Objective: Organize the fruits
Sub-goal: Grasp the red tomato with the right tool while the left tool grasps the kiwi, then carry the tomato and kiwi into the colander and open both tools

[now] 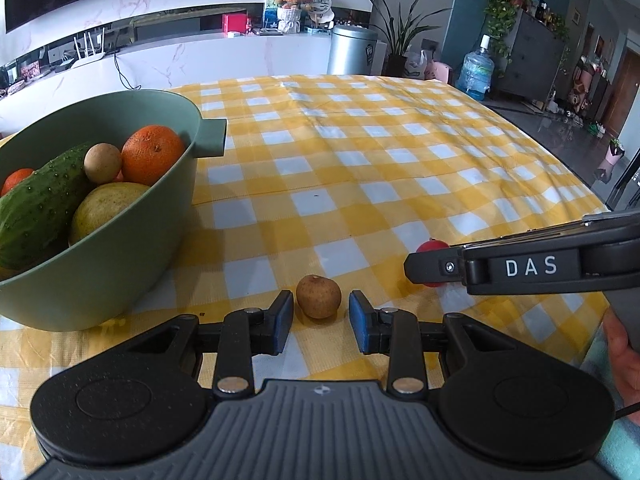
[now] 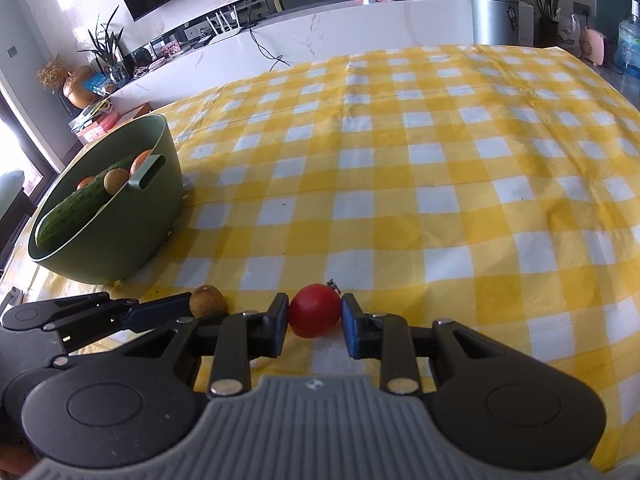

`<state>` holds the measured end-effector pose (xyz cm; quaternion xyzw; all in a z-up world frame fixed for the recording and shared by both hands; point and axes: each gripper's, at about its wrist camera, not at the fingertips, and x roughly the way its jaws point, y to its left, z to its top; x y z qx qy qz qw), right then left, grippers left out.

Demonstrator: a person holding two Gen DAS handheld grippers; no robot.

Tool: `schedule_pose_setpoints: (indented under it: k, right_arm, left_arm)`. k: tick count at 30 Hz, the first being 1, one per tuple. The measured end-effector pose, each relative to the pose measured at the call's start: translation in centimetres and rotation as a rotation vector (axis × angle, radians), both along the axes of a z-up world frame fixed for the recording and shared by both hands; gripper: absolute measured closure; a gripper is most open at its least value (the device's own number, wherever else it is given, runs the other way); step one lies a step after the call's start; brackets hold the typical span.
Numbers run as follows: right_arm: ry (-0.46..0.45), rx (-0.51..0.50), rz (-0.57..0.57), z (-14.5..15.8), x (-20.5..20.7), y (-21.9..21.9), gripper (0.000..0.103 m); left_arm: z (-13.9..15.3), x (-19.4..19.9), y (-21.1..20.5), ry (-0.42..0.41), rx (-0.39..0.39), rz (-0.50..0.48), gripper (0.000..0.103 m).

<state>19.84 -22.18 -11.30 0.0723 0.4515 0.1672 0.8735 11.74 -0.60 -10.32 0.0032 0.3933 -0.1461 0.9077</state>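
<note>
the right gripper (image 2: 315, 316) is clenching a red tomato (image 2: 314, 311) while the left gripper (image 1: 319, 312) is sitting released around a brown longan (image 1: 319, 296).

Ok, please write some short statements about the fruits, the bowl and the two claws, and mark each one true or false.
1. The right claw is closed on a red tomato. True.
2. The left claw squeezes the small brown fruit. False: the fruit lies between the pads, with a gap on each side.
3. The green bowl holds a cucumber. True.
4. The bowl is empty of oranges. False: an orange lies in it.
5. The cloth is blue striped. False: it is yellow and white checked.
</note>
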Motion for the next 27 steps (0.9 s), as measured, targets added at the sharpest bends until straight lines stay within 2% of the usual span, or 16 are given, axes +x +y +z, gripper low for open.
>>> schedule_pose_setpoints:
  k: [5, 15, 27]
  right_arm:
    - [0.005, 0.005, 0.003, -0.2, 0.1, -0.1, 0.078]
    - [0.001, 0.010, 0.003, -0.1, 0.0, 0.0, 0.078]
    - [-0.050, 0.061, 0.020, 1.2, -1.0, -0.4, 0.078]
  left_arm:
    - [0.0, 0.0, -0.2, -0.009, 0.010, -0.003, 0.076]
    - [0.6, -0.4, 0.1, -0.014, 0.010, 0.017, 0.076]
    - [3.5, -1.9, 1.2, 0.002, -0.041, 0.052, 0.076]
